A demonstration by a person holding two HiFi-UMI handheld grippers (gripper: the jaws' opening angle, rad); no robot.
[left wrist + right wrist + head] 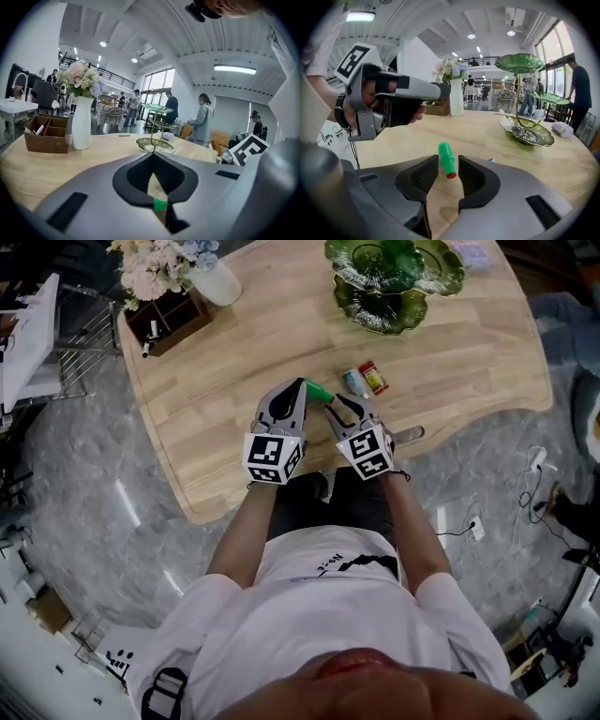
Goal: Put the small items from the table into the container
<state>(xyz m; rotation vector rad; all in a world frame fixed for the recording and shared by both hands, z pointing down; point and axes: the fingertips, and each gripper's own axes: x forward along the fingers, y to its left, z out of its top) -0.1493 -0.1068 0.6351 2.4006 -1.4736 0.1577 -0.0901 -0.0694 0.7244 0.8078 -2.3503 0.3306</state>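
A small green bottle with a red cap [446, 160] lies between my right gripper's [447, 158] jaws, which stand open with a gap either side of it. In the head view the bottle [318, 391] slants between both grippers near the table's front edge. My left gripper [302, 382] is just left of it, raised, its tips [152, 155] shut together with nothing between them. A sliver of green [160, 204] shows low in its gap. Two more small items, a pale tube [356, 382] and a red packet [374, 377], lie to the right. The brown wooden container [171, 320] sits at the far left.
A white vase of flowers [216, 282] stands beside the container [47, 133]. A green tiered leaf dish [389, 277] stands at the back right of the wooden table [281, 324]. Several people stand in the hall beyond.
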